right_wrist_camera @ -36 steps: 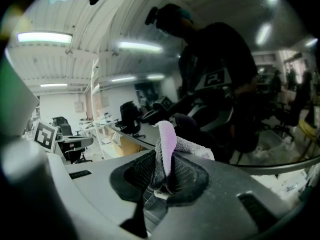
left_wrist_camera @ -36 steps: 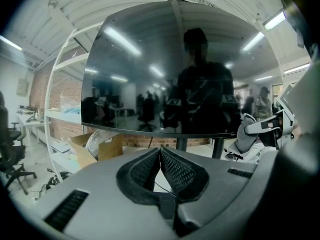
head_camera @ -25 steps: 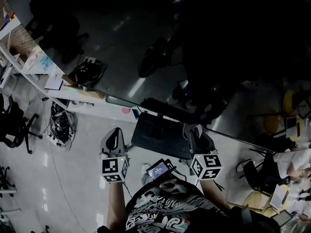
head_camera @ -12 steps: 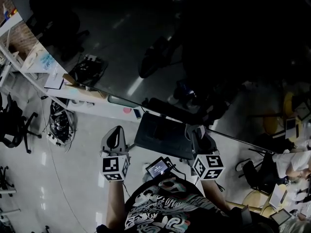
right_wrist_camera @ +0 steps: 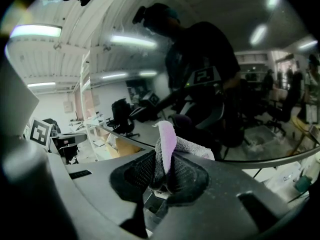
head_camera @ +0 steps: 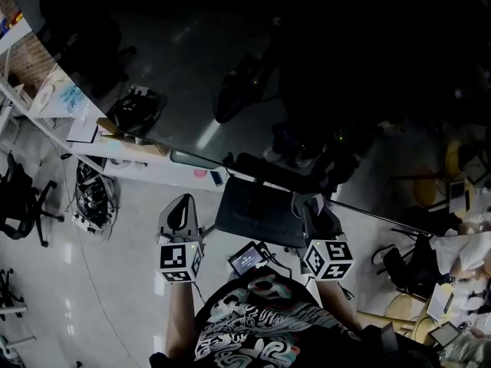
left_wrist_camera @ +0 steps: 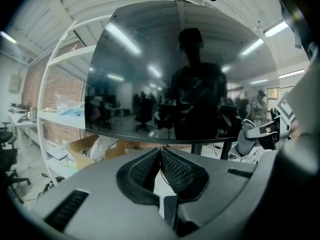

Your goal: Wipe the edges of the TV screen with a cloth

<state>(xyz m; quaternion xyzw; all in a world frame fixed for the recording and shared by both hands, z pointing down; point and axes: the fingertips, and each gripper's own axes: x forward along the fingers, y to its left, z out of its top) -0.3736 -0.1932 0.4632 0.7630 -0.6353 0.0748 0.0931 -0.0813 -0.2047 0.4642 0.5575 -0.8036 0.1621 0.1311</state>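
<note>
Cloth (right_wrist_camera: 169, 145) sits pinched between the shut jaws of the right hand-held gripper (right_wrist_camera: 165, 171). Its purple-edged fold sticks out past the tips, probably so that fabric rather than plastic meets the TV screen (right_wrist_camera: 150, 84). The fold's long axis runs along the jaws and points at the screen's lower edge just ahead. The left hand-held gripper (left_wrist_camera: 160, 154), jaws together on nothing, hangs alongside, facing that same edge.

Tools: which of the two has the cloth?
The right tool, shut on a grey and lilac cloth that sticks up out of its jaws. The left tool has its jaws together with nothing between them.
</note>
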